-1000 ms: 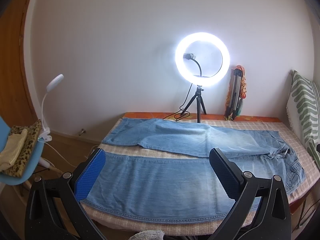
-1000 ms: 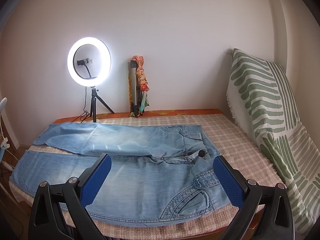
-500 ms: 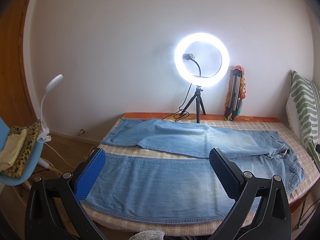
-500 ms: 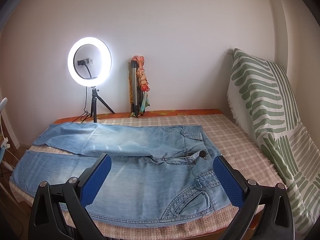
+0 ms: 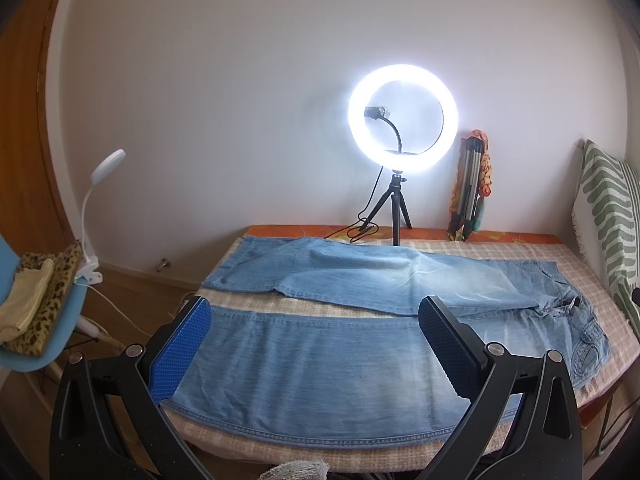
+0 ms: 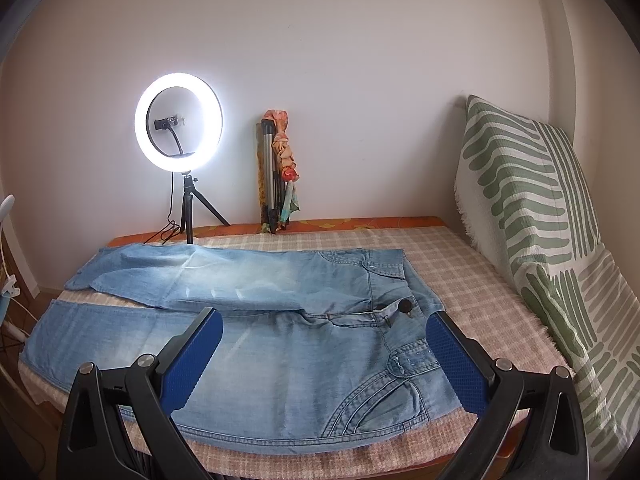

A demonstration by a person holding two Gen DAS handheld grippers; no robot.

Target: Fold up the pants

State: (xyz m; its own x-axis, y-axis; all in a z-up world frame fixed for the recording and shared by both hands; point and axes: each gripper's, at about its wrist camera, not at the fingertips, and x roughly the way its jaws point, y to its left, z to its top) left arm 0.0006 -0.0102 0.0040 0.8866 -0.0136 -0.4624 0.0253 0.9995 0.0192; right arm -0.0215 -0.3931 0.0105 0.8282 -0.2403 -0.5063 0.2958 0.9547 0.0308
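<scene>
This is a room in a home, likely a bedroom: a bed (image 6: pixel 460 264) with a checked cover stands against a plain white wall, with a green-patterned pillow (image 6: pixel 532 208) propped at its right end. On the far edge stand a lit ring light (image 5: pixel 403 120) and a folded tripod (image 5: pixel 468 192). At left, a blue chair (image 5: pixel 52 332) holds folded cloths, beside a wooden door (image 5: pixel 24 128).
</scene>
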